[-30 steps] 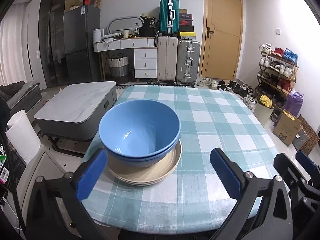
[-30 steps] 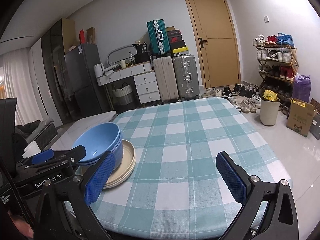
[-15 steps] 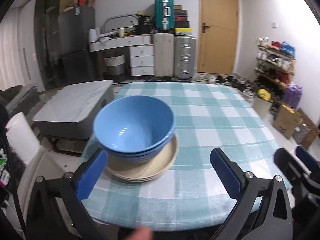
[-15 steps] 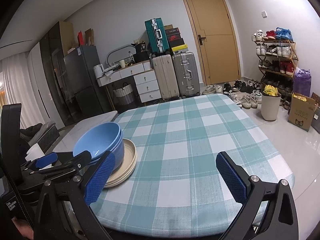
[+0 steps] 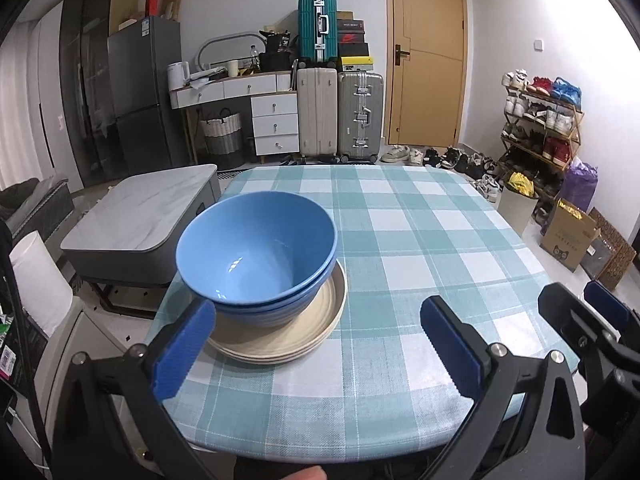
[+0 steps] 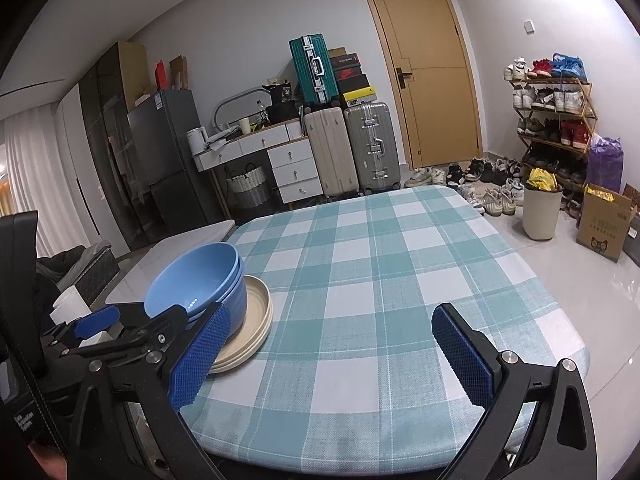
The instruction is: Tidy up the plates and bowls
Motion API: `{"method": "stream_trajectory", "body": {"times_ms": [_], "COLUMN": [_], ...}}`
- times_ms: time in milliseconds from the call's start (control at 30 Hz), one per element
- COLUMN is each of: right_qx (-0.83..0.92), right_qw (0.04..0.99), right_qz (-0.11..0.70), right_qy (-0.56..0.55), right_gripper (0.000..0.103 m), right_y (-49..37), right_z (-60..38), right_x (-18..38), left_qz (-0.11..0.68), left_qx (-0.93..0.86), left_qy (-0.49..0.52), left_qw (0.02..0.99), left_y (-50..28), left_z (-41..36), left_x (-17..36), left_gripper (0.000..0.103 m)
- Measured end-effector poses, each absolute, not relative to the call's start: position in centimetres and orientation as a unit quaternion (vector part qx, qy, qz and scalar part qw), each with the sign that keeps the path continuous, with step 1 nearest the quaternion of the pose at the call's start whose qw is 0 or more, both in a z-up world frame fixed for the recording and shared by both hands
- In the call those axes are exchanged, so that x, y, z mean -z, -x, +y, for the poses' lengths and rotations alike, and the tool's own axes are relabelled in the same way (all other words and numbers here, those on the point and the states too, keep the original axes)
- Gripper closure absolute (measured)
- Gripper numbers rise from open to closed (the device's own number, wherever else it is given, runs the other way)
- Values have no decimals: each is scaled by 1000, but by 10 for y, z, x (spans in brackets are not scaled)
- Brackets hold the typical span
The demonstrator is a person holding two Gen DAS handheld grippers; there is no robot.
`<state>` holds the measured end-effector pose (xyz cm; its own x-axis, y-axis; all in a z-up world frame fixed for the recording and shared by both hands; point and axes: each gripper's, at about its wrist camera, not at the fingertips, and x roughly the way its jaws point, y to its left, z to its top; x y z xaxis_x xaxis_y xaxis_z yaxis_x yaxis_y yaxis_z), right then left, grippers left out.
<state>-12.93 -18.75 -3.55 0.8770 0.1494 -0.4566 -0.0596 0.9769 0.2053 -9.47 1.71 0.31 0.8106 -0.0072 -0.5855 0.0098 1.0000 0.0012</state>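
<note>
Blue bowls [image 5: 256, 252] sit nested on stacked cream plates [image 5: 280, 340] near the tabletop [image 5: 420, 240] edge; both claws, left [image 5: 316, 344] and right [image 6: 332, 356], gape empty. Stacking seems finished, probably; next, withdraw.

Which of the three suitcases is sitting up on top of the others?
The teal suitcase. It stands on top of the cream suitcase, beside the silver suitcase; those two stand on the floor.

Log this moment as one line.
bowls nested on plates | left gripper open, empty | right gripper open, empty | table
</note>
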Motion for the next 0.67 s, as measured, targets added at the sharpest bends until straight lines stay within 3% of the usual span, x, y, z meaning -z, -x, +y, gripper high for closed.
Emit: {"method": "stream_trajectory", "body": {"times_ms": [667], "right_qx": [-41], "right_qw": [957], "right_qz": [258], "right_qy": [-123], "right_gripper": [1], "right_y": [118], "right_z": [-212], "right_x": [49], "left_qz": [319], "left_qx": [6], "left_qy": [-45], "left_qw": [947], "left_y": [82], "left_z": [-10], "left_x": [13], "left_gripper": [0]}}
